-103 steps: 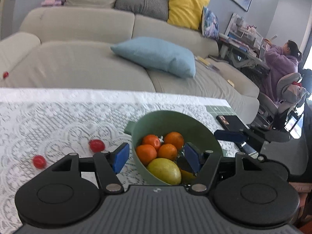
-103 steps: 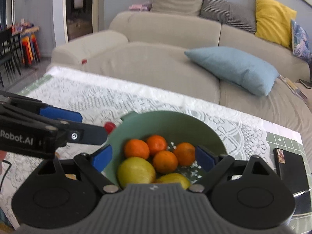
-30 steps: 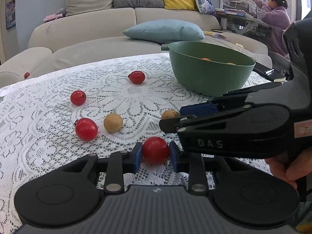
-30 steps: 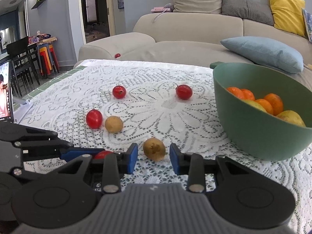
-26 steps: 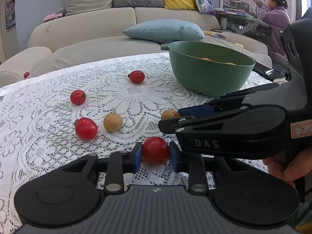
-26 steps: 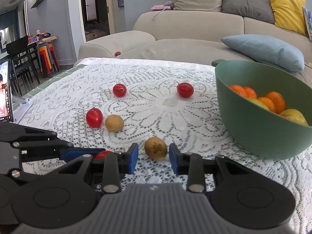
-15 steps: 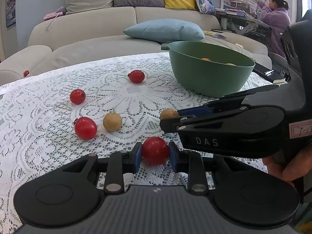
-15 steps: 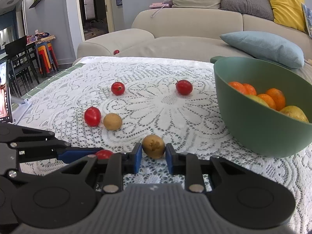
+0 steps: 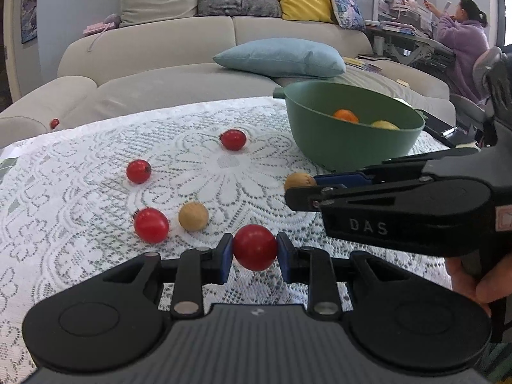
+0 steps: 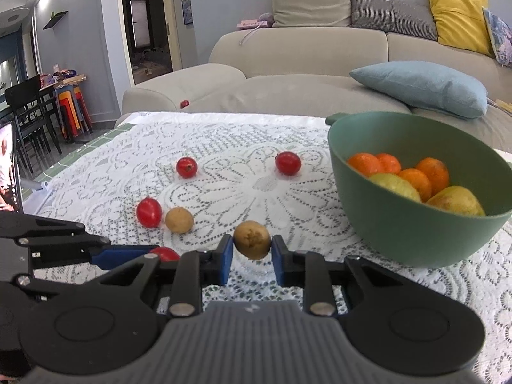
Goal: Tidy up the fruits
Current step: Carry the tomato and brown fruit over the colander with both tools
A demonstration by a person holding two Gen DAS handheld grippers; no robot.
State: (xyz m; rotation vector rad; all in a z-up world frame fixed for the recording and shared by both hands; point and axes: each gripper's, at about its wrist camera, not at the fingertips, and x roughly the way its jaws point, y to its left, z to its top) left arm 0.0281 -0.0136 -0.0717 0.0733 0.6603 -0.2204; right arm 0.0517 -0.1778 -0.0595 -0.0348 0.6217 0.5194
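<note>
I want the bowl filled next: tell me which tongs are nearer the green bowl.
Right. The right tongs, shut on a brown fruit, sit just beside the green bowl; the left tongs, gripping a red fruit, are farther away.

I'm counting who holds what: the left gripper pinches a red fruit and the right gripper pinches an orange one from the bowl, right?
Not quite. The right gripper is shut on a small brown fruit, as the right wrist view shows. The left gripper does pinch a red fruit.
</note>
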